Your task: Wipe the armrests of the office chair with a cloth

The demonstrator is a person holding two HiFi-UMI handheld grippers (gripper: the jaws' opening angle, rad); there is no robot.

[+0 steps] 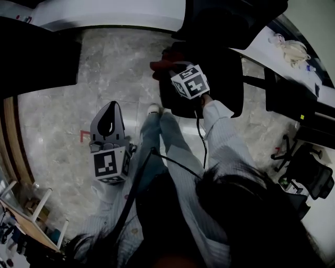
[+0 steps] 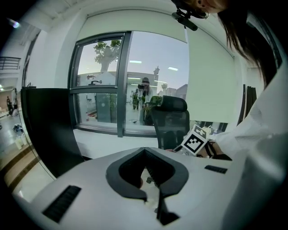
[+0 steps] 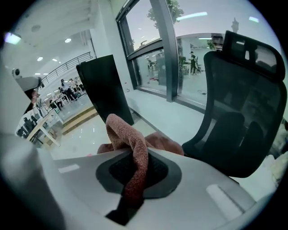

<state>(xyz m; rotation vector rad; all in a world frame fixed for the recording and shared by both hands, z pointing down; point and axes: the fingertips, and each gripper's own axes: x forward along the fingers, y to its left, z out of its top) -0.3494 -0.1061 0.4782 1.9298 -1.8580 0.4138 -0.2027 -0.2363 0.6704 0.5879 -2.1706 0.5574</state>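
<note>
A black mesh office chair (image 1: pixel 220 78) stands in front of me; its backrest (image 3: pixel 243 108) fills the right of the right gripper view. My right gripper (image 1: pixel 171 67) is over the seat's left edge, shut on a reddish-pink cloth (image 1: pixel 163 62). The cloth (image 3: pixel 135 148) bunches up between the jaws and drapes over them. My left gripper (image 1: pixel 110 107) hangs low to the left over the marble floor, well apart from the chair, jaws together with nothing in them (image 2: pixel 145 152). From the left gripper view I see the chair (image 2: pixel 170 120) and the right gripper's marker cube (image 2: pixel 197 140). I cannot make out the armrests.
A white desk (image 1: pixel 259 47) with a cream bundle (image 1: pixel 293 51) runs along the right. Another dark chair base (image 1: pixel 309 170) sits lower right. A black panel (image 1: pixel 36 52) stands at the upper left, below a white window ledge (image 1: pixel 104 13). Wooden furniture (image 1: pixel 31 220) is lower left.
</note>
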